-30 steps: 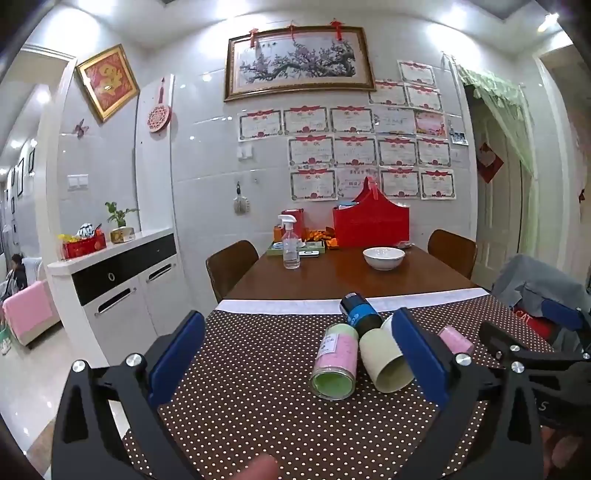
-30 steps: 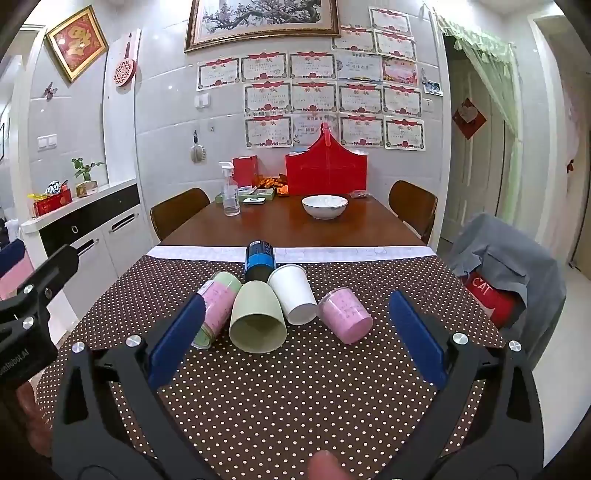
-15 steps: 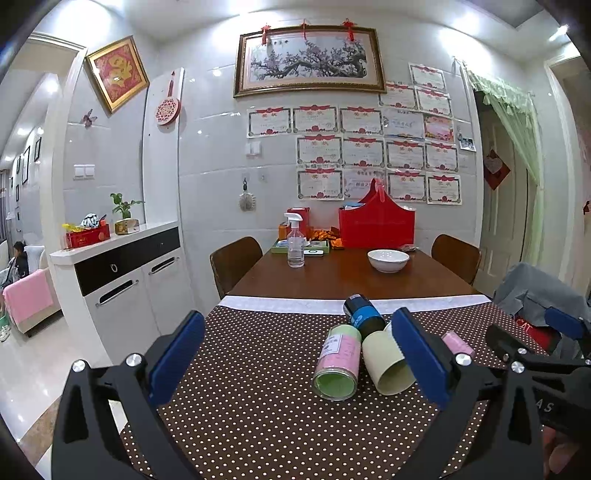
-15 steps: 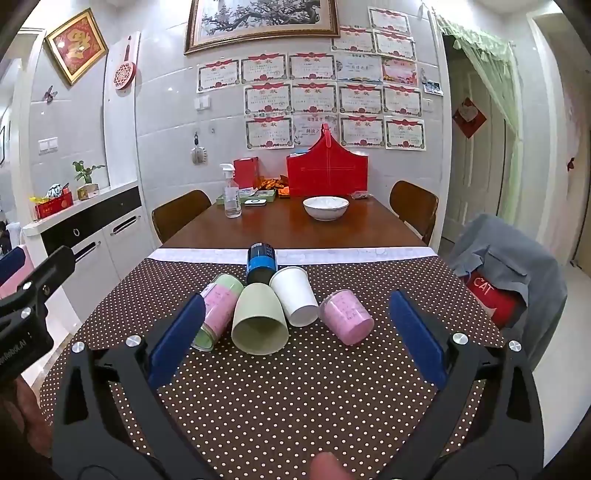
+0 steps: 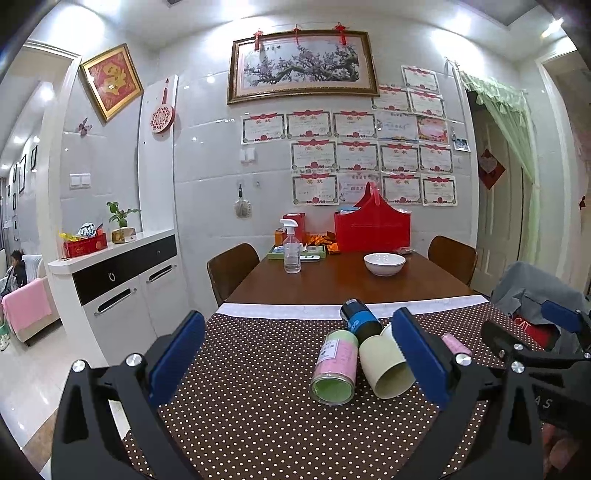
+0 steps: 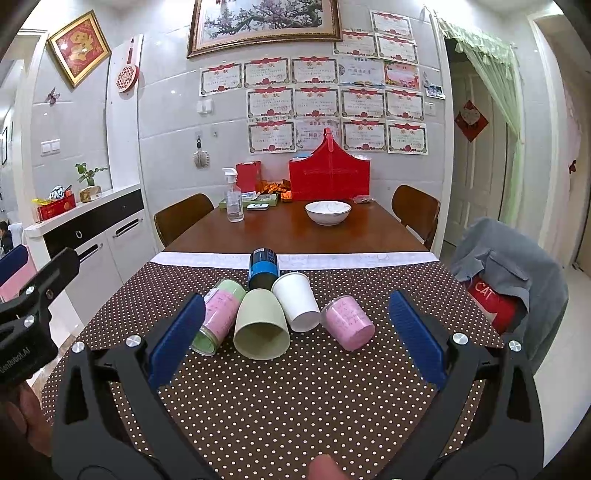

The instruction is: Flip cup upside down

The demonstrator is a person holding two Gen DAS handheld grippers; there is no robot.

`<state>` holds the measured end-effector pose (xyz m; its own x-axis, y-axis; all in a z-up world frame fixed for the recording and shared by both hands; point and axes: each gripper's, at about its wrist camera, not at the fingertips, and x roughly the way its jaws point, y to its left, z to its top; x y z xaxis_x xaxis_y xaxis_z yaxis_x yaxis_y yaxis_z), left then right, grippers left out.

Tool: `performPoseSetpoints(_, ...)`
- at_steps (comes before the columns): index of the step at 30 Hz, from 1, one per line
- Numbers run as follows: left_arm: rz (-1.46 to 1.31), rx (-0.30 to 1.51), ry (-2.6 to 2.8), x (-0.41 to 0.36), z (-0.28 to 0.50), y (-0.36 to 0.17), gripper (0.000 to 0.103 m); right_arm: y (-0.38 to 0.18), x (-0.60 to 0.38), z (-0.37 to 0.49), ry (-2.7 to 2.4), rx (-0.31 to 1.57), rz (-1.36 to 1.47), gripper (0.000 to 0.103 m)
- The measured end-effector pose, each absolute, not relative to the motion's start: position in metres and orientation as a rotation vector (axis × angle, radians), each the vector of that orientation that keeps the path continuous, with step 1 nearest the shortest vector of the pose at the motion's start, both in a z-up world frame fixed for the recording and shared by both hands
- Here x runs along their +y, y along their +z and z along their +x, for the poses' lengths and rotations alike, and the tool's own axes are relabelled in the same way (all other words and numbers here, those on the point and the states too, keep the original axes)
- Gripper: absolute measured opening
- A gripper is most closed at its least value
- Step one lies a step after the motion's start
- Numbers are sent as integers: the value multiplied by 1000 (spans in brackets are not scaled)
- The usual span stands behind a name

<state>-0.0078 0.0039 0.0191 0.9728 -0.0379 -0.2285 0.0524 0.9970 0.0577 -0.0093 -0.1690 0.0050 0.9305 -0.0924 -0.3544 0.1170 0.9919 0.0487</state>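
1. A white tiled wall (image 6: 166, 110) hung with red-bordered certificates (image 6: 317, 99) and a gold-framed blossom painting (image 6: 264, 22) is backing the room.
2. A long brown wooden table (image 6: 295, 232) is carrying a brown polka-dot cloth (image 6: 295, 387) at its near end.
3. Five cups are lying on their sides, clustered on the cloth: a pale green plastic cup (image 6: 260, 326), a white paper cup (image 6: 297, 301), a pink-wrapped cup (image 6: 347, 326), a pink-and-green labelled cup (image 6: 218, 314) and a black-and-blue cup (image 6: 263, 267).
4. The right gripper (image 6: 295, 341) and left gripper (image 5: 295, 363) are hovering spread wide, grasping nothing.
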Motion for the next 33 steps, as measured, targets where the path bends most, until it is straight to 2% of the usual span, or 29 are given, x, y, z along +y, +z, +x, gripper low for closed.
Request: performPoseSetpoints(33,81,259,-57,2,3,21,99,12,-169,-5,-104,364,56,97)
